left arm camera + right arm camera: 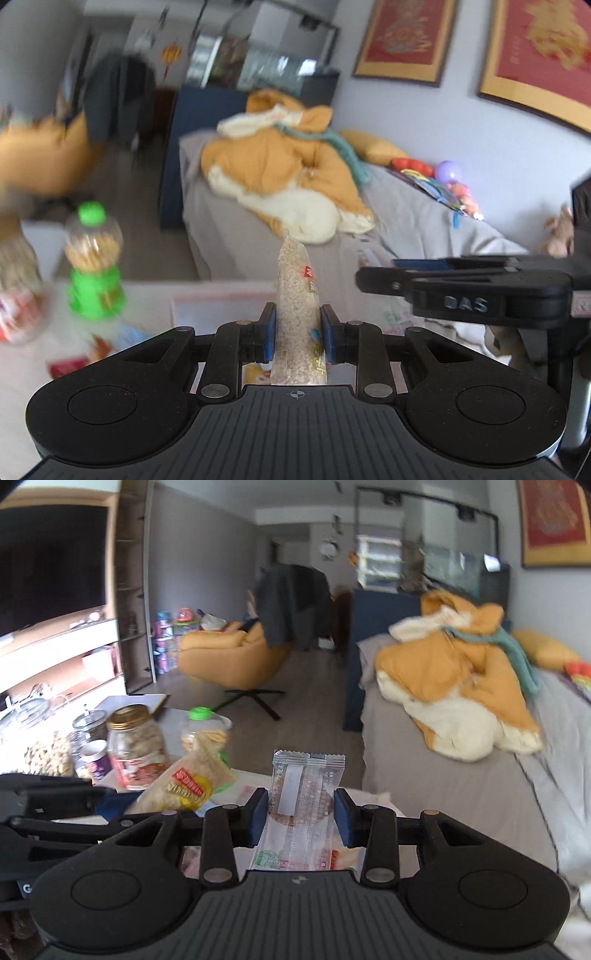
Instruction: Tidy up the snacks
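I have both snacks lifted: my left gripper (298, 334) clamps a grain packet (297, 295), my right gripper (301, 818) pinches a wrapped biscuit (301, 805). Next, I judge, comes carrying them to a sorting spot on the bench (173, 716).

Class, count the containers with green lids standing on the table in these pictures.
1. The green-lidded snack bottle stands on the table behind the gold-lidded jar; others may be hidden by the grippers.

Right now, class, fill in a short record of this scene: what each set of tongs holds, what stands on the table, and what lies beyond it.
left tongs: shut on a clear packet of pale grains, held upright
right tongs: shut on a flat clear-wrapped snack
table: gold-lidded jar, green-capped bottle
beyond: grey sofa with an orange and cream blanket
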Tool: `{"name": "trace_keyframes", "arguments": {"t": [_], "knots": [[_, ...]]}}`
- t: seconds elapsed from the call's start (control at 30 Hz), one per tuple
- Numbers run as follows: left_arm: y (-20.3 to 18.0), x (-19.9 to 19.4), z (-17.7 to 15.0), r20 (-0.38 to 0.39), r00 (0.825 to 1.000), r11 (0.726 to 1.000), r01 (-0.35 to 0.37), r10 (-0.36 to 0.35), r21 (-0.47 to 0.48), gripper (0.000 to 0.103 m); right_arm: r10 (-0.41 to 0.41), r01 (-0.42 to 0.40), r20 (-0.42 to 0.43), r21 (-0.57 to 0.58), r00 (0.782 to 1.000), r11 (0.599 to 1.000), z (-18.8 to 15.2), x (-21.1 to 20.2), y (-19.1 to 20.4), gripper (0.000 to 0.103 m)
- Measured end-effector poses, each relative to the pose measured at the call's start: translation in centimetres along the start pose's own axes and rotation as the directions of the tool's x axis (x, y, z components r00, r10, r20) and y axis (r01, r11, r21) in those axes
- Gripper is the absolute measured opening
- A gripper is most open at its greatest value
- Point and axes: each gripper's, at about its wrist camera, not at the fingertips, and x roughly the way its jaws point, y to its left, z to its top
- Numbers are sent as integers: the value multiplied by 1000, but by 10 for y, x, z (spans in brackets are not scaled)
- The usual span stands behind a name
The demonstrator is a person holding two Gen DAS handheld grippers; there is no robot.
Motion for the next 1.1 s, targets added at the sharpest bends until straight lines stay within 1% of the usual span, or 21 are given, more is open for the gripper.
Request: {"name": "trace_keyframes", "arguments": {"t": [0.07,0.1,0.13,0.17,0.23,0.27,0.3,0.37,0.43,0.47,0.53,0.57,0.6,0.63,0.67,0.73,0.8,0.87,0.93,1.03,1.1], "knots": [[17,26,-3,-39,999,997,13,-16,-74,29,-5,5,-30,17,1000,1000,-3,20,-11,38],[28,38,-6,-74,997,992,16,-25,-124,29,-2,3,-48,31,999,1000,-6,28,-16,38],[37,50,-9,-127,991,987,17,-37,-162,29,4,-1,-65,48,998,999,-7,38,-19,38],[45,60,-12,-164,985,982,19,-50,-186,28,14,-9,-82,61,997,998,-10,48,-20,39],[60,61,-16,-167,983,981,38,-71,-188,29,34,-24,-126,79,991,997,-14,63,-21,46],[65,56,-18,-167,983,983,41,-72,-179,29,37,-24,-145,88,989,996,-18,70,-21,48],[69,49,-19,-166,984,985,34,-62,-166,29,41,-27,-162,92,986,995,-22,75,-21,52],[77,27,-22,-147,989,992,-13,-6,-129,29,51,-36,-178,87,983,996,-31,78,-17,53],[87,-2,-28,-112,990,992,-96,86,-87,29,39,-27,-187,64,982,998,-38,79,-12,54],[92,-15,-31,-96,986,987,-145,138,-69,29,38,-28,-191,53,981,998,-41,78,-9,55],[107,-42,-41,-67,967,967,-248,244,-56,29,50,-42,-199,42,979,998,-47,76,0,55],[114,-55,-48,-57,955,953,-294,291,-69,29,59,-53,-203,37,977,998,-49,74,4,55],[122,-66,-54,-53,943,939,-331,328,-93,29,72,-68,-207,30,976,997,-51,71,11,55],[129,-75,-62,-54,937,930,-349,345,-115,29,89,-87,-211,20,973,996,-53,69,17,55],[134,-82,-68,-60,937,928,-350,345,-126,29,108,-108,-218,9,970,994,-54,68,26,55],[138,-90,-82,-81,937,931,-346,339,-114,29,140,-149,-229,-21,963,989,-55,66,47,58],[135,-90,-96,-107,935,937,-345,337,-61,29,172,-187,-237,-45,956,981,-52,67,70,60],[127,-90,-108,-118,934,940,-340,337,-10,29,209,-229,-247,-53,946,972,-46,70,90,62],[121,-91,-118,-121,933,940,-340,339,12,29,255,-272,-263,-32,930,962,-40,78,107,68],[119,-93,-132,-138,937,946,-325,319,-16,29,305,-317,-321,13,897,948,-38,104,134,69],[124,-99,-142,-145,942,947,-314,301,-73,29,297,-312,-356,16,886,950,-41,125,153,68]]}}
